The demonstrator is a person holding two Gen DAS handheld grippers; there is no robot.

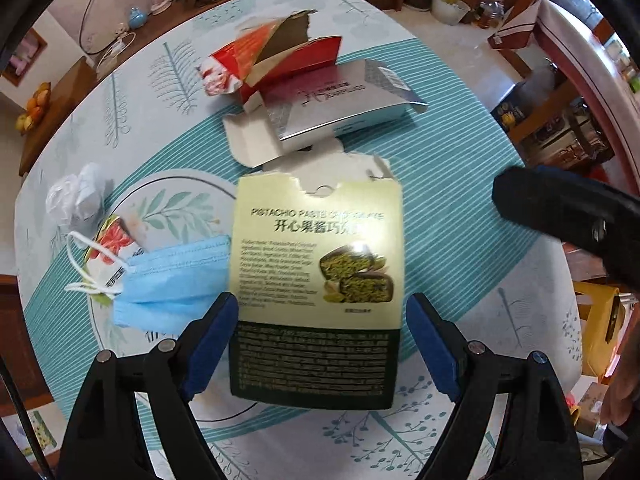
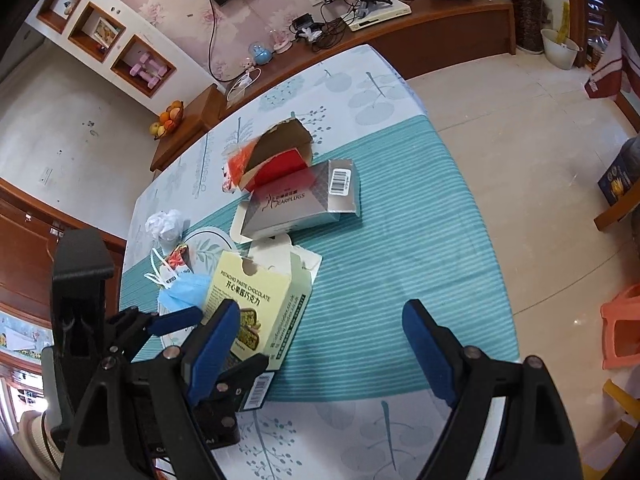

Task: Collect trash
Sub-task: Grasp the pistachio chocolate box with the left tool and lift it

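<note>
The fine ingredient print on the pistachio chocolate box (image 1: 316, 264) is blurred and unreadable, and part of its English heading is washed out by glare. In the right wrist view the left gripper (image 2: 208, 334) covers that box's lower end. The blue face mask (image 1: 176, 280) overlies a small red-and-white packet (image 1: 114, 246), whose label is too small to read.
</note>
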